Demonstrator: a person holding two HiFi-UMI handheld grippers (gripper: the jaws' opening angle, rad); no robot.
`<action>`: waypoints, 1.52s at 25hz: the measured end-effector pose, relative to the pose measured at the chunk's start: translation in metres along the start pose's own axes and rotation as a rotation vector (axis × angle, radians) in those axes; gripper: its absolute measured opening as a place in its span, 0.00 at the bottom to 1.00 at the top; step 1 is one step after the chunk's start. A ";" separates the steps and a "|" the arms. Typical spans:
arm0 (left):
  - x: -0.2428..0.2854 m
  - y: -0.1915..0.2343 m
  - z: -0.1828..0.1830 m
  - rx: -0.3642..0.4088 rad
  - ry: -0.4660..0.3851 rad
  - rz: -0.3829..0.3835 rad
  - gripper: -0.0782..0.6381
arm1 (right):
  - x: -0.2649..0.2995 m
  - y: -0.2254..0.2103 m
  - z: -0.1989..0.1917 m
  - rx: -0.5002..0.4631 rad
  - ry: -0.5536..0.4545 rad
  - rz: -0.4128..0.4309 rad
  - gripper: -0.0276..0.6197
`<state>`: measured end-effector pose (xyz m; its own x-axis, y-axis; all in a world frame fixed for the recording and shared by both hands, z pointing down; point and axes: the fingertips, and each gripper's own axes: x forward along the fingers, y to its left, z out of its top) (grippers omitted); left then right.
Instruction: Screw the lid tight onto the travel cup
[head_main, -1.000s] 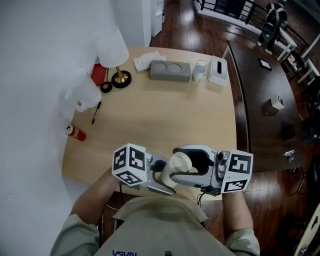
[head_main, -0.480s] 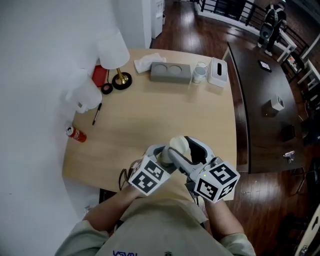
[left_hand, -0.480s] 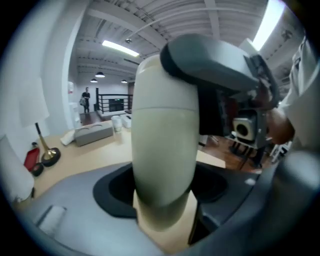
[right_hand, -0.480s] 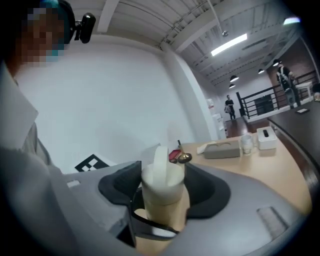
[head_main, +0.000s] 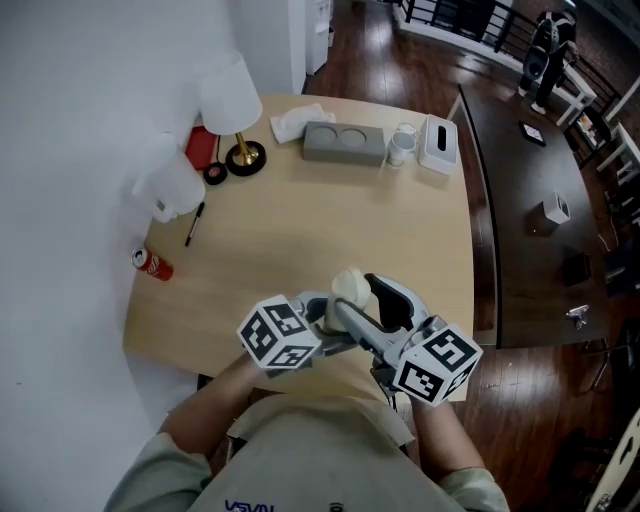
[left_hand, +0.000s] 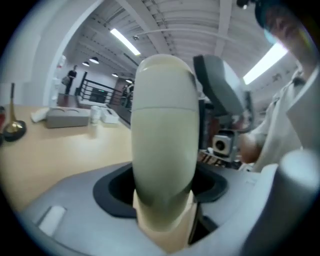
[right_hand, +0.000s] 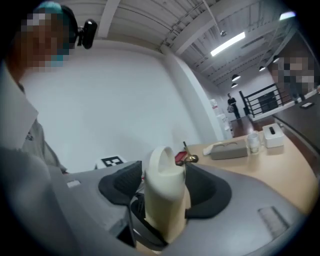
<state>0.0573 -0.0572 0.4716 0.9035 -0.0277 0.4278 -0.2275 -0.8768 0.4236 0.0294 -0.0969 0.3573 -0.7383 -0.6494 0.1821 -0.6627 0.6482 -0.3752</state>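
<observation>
A cream travel cup (head_main: 348, 287) sticks up between my two grippers, above the near edge of the wooden table (head_main: 330, 230). My left gripper (head_main: 330, 318) grips it from the left. In the left gripper view the cup (left_hand: 165, 140) fills the gap between the pads, with a seam across its upper part. My right gripper (head_main: 378, 298) reaches in from the right; its jaws have just been closing, and the cup (right_hand: 164, 197) sits between them with both black pads against its sides. I cannot tell which end carries the lid.
At the table's far side stand a white-shaded lamp (head_main: 228, 95), a grey two-hole block (head_main: 345, 142), a mug (head_main: 402, 145) and a tissue box (head_main: 436, 142). A red can (head_main: 152, 265) and a pen (head_main: 193, 225) lie at left. A dark table (head_main: 530, 180) adjoins at right.
Both grippers have turned and sunk a little. The cup, lying sideways between them a second ago, now stands up. The marker cubes have swung toward the person's body.
</observation>
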 end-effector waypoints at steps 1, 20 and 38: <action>-0.005 -0.013 0.002 0.012 -0.005 -0.101 0.55 | -0.004 0.008 0.004 -0.007 0.001 0.075 0.45; -0.039 -0.109 -0.015 0.159 0.229 -0.660 0.55 | -0.040 0.082 -0.004 -0.056 0.173 0.741 0.53; 0.011 -0.025 0.010 0.236 -0.020 0.083 0.55 | 0.001 0.022 0.003 -0.094 0.044 0.194 0.50</action>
<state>0.0763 -0.0406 0.4575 0.8928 -0.1121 0.4362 -0.2124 -0.9589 0.1882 0.0145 -0.0848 0.3465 -0.8566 -0.4922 0.1549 -0.5148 0.7951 -0.3206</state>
